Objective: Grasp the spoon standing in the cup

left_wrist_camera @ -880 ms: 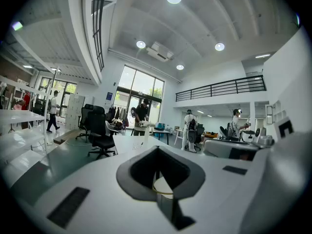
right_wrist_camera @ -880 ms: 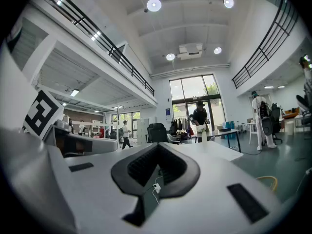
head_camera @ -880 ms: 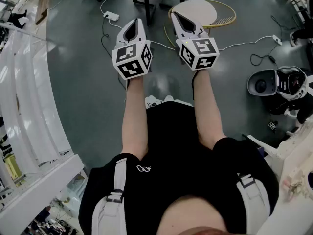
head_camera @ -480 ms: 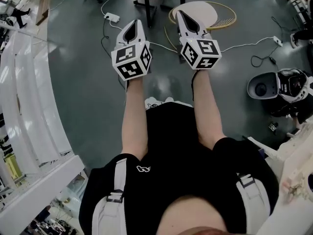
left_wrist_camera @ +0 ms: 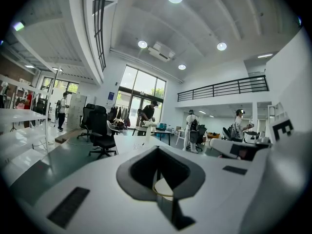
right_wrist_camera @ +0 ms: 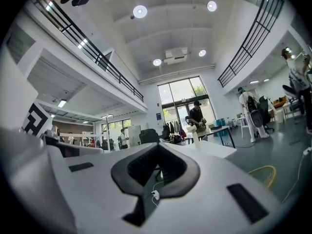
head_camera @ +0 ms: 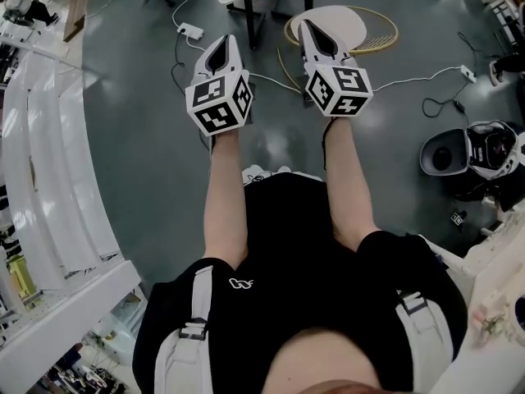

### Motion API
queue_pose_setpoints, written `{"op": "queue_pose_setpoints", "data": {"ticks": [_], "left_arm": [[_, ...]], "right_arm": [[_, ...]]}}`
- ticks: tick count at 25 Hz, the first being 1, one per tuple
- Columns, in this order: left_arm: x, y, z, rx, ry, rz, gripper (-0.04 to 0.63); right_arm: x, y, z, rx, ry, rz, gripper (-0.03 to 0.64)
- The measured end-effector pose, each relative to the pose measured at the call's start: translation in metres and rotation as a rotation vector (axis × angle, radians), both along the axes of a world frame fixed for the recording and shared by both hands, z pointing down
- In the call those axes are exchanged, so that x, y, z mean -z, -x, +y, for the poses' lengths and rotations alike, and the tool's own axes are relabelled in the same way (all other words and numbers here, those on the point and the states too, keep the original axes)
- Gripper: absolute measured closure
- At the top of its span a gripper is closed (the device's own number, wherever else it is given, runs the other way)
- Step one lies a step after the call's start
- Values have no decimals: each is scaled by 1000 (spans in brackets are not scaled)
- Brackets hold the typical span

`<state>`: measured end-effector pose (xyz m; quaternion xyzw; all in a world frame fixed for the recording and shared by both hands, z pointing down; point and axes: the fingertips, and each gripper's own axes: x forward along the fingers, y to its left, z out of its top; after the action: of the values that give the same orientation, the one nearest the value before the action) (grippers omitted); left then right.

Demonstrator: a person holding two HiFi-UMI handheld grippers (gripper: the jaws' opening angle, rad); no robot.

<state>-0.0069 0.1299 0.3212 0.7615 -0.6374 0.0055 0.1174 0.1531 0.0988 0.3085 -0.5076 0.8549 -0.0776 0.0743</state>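
Both arms reach out level over the grey floor (head_camera: 139, 154). The left tongs (head_camera: 223, 46) are pressed together with nothing between them, and so are the right tongs (head_camera: 312, 31) just beside them. Farther ahead stands a white tabletop (right_wrist_camera: 210, 148) with a small white thing (right_wrist_camera: 196, 137) upright on it. I cannot tell whether that is the cup with the spoon.

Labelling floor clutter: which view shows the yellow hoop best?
Head view: most of the hoop shows from above, partly behind the right gripper. Right gripper view catches one arc; left gripper view only a sliver between its jaws.
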Motion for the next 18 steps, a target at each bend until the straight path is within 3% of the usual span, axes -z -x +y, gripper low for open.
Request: {"op": "queue_pose_setpoints", "data": {"ticks": [11,18], "left_arm": [[18,-18,-10,-5,-46,-11,581],[45,6,-14,34,-83,-6,581]], "right_arm": [[14,-28,-12,-20,-35,-47,611],[33,-22,-14,-14,-64,-60,611]]}}
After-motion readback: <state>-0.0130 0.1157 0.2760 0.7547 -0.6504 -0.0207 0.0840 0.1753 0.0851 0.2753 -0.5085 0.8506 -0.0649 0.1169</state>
